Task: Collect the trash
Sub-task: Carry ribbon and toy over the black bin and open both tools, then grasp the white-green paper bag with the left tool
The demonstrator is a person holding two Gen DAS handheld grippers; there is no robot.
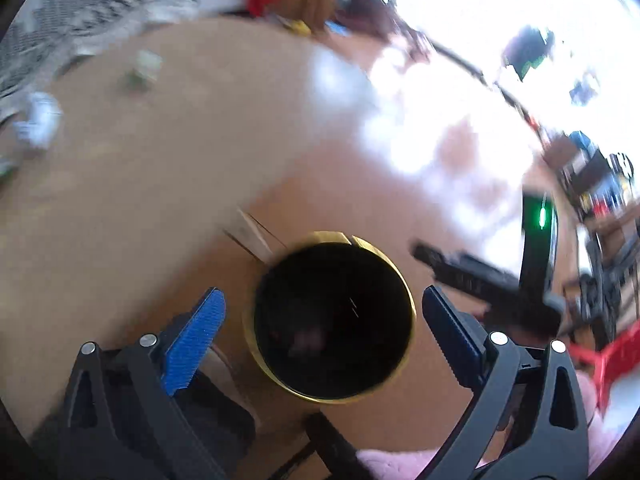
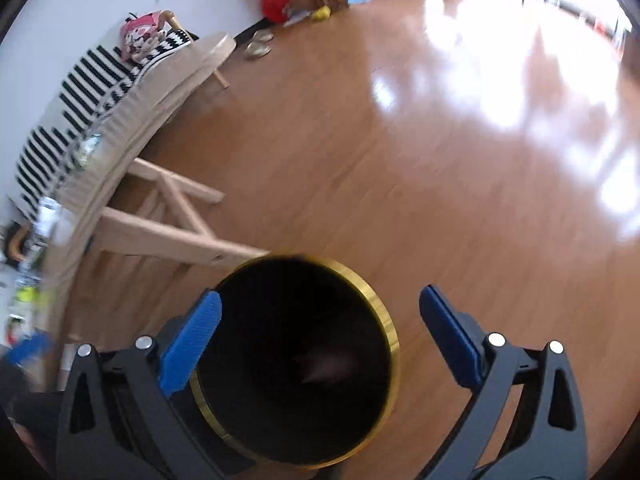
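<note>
A round black bin with a gold rim (image 1: 332, 320) stands on the wooden floor, its mouth straight below both grippers. My left gripper (image 1: 322, 294) is open wide, its blue pads (image 1: 192, 344) on either side of the bin mouth and holding nothing. My right gripper (image 2: 320, 296) is open just as wide over the same bin (image 2: 296, 360) and is empty too. A pale blurred shape lies at the bin's bottom. A crumpled white paper (image 1: 38, 122) and a small greenish wrapper (image 1: 140, 70) lie on a brown surface at the far left.
A light wooden table (image 2: 160, 80) with splayed legs stands left of the bin, with small clutter on its near end. Behind it lies striped fabric (image 2: 92, 76). The glossy floor (image 2: 400, 140) stretches right. A red crate (image 1: 612, 360) and a black frame with a green light (image 1: 538, 216) are at the right.
</note>
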